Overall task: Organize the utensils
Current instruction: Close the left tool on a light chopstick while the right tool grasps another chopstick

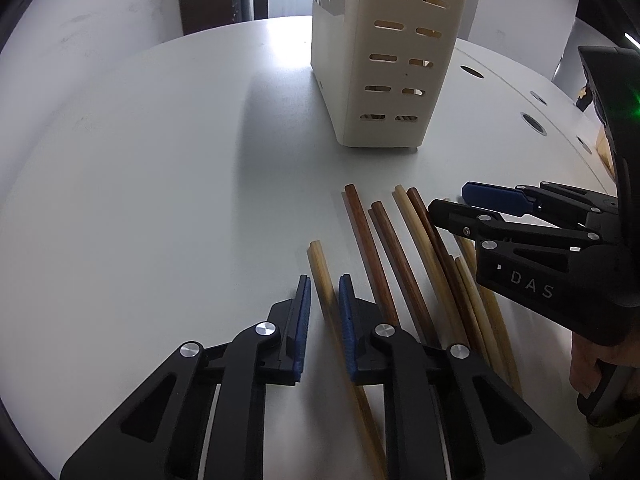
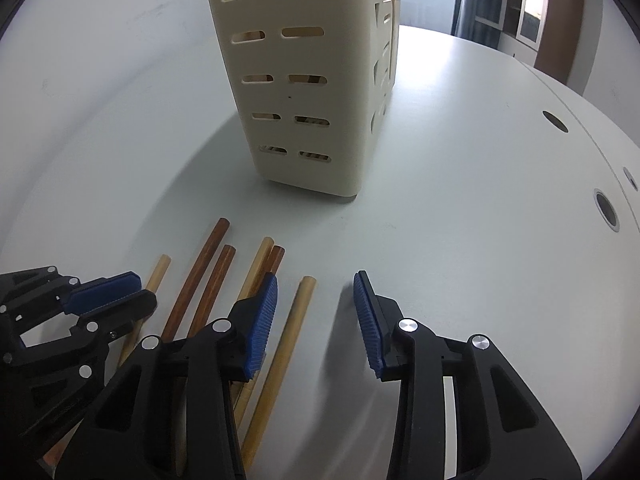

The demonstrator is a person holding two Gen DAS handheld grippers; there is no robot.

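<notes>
Several chopsticks, some dark brown (image 1: pixel 368 248) (image 2: pixel 200 276) and some pale, lie side by side on the white table (image 1: pixel 160 160). My left gripper (image 1: pixel 324 280) (image 2: pixel 146 290) is shut on the leftmost pale chopstick (image 1: pixel 320 264) (image 2: pixel 160 268), which runs between its blue pads. My right gripper (image 2: pixel 316 278) (image 1: pixel 447 199) stands open over the right end of the row. Another pale chopstick (image 2: pixel 294 332) lies between its jaws, close to the left pad, with neither pad pressing it. A cream slotted holder (image 1: pixel 384 60) (image 2: pixel 304 80) stands upright behind the row, and sticks show through its slots.
Round holes (image 1: pixel 532 124) (image 2: pixel 606 210) and a seam mark the table's right side. A person's hand (image 1: pixel 592 364) grips the right gripper's handle. A second cream container (image 2: pixel 390 40) stands behind the holder. Bare table surface stretches to the left and right of the chopsticks.
</notes>
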